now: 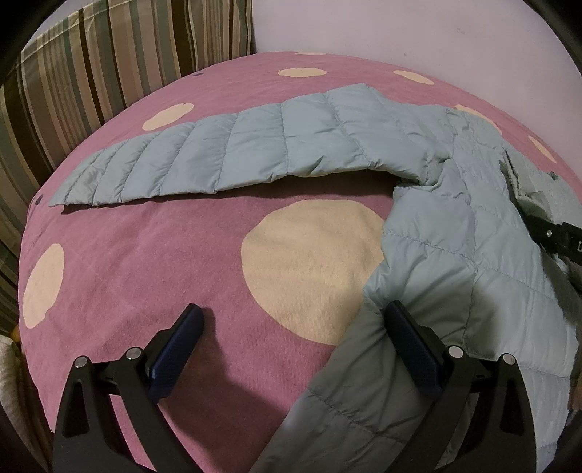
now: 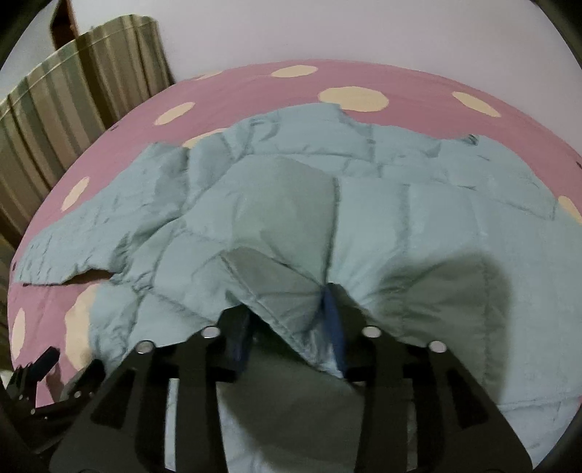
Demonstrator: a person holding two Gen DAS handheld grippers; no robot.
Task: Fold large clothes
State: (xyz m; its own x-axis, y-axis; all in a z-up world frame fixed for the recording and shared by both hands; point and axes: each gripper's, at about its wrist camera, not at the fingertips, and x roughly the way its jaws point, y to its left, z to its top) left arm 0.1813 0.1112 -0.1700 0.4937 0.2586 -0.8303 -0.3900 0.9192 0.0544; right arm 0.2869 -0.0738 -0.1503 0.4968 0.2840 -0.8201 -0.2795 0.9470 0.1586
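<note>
A light blue quilted puffer jacket (image 1: 436,233) lies on a pink bed cover with cream dots (image 1: 138,254). One sleeve (image 1: 218,156) stretches out flat to the left. My left gripper (image 1: 294,324) is open low over the cover, its right finger (image 1: 411,338) against the jacket's near edge, nothing between the jaws. In the right wrist view the jacket (image 2: 363,225) fills the middle. My right gripper (image 2: 287,313) has its fingers partly closed around a raised fold of the jacket's edge; fabric drapes over the fingertips and hides them.
A striped curtain (image 1: 91,80) hangs at the back left beside a pale wall (image 1: 400,29). The right gripper's black frame (image 1: 553,236) shows at the right edge of the left view; the left gripper (image 2: 43,364) shows at the lower left of the right view.
</note>
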